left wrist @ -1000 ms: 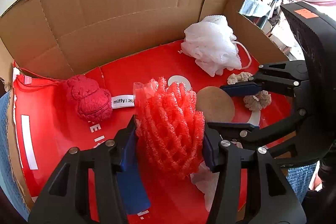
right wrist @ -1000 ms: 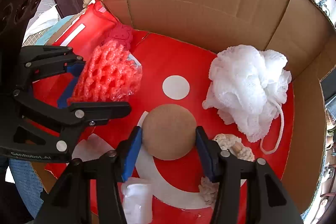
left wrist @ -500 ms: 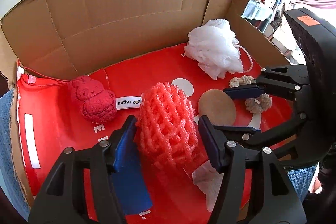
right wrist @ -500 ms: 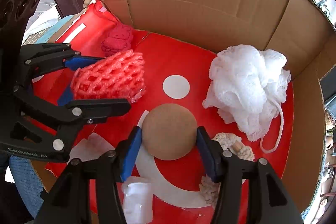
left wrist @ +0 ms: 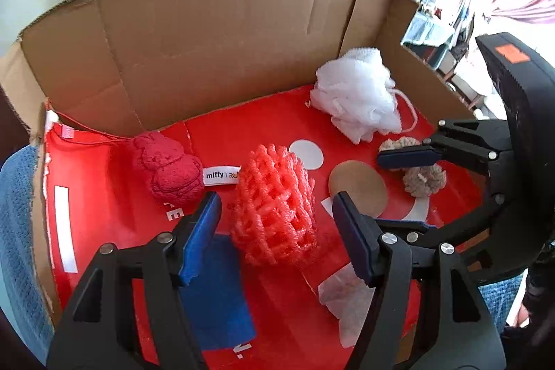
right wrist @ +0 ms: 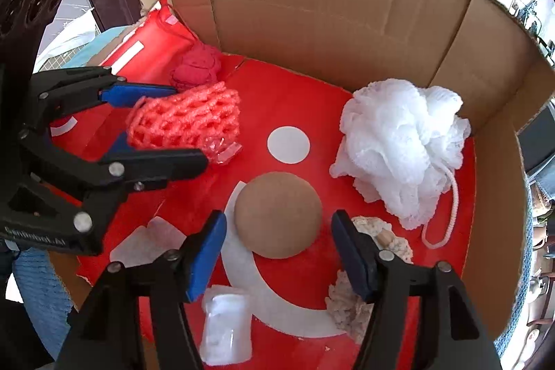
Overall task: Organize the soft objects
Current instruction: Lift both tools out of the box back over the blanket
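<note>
Both tongs opened, released: left tongs [left wrist: 277, 224] clear of foam net [left wrist: 274, 207]; right tongs [right wrist: 277, 238] clear of brown ball [right wrist: 277, 219]. Risk: ball rolling off, net catching pad on withdrawal.

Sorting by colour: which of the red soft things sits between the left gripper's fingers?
The red foam net, an open lattice sleeve between the left gripper's open pads. The red plush toy lies beyond, near the cardboard wall.

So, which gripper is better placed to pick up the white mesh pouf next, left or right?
Probably the right gripper. The white mesh pouf lies on its side of the box, just beyond the tan sponge. The left gripper straddles the red foam net, farther away.
</note>
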Demonstrator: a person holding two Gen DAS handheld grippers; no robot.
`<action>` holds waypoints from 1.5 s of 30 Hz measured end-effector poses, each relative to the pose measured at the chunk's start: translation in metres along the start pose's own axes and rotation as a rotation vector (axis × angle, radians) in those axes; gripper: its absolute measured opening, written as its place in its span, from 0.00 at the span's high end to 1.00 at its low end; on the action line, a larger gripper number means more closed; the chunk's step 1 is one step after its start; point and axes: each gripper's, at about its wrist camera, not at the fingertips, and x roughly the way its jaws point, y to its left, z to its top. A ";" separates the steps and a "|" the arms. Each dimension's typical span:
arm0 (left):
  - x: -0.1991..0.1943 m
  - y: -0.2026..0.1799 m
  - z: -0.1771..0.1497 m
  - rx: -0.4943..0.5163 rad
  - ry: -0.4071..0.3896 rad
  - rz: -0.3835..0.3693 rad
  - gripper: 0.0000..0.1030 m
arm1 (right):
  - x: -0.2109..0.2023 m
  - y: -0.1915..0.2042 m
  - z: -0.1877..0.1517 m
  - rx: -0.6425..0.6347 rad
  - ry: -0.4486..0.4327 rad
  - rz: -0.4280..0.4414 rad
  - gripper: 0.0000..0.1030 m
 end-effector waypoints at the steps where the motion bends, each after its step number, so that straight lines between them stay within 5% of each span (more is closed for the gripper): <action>1: -0.004 0.001 0.000 -0.007 -0.009 -0.002 0.25 | -0.003 0.000 -0.001 0.001 -0.008 -0.001 0.35; 11: -0.055 -0.008 -0.008 -0.035 -0.139 0.013 0.21 | -0.055 -0.004 -0.017 0.054 -0.127 0.000 0.28; 19: -0.112 -0.035 -0.027 -0.017 -0.276 0.056 0.15 | -0.129 0.002 -0.041 0.106 -0.302 -0.023 0.13; 28: -0.170 -0.067 -0.059 -0.014 -0.414 0.107 0.07 | -0.188 0.032 -0.073 0.112 -0.469 -0.122 0.02; 45: -0.216 -0.113 -0.156 -0.084 -0.606 0.222 0.00 | -0.216 0.080 -0.177 0.193 -0.672 -0.229 0.00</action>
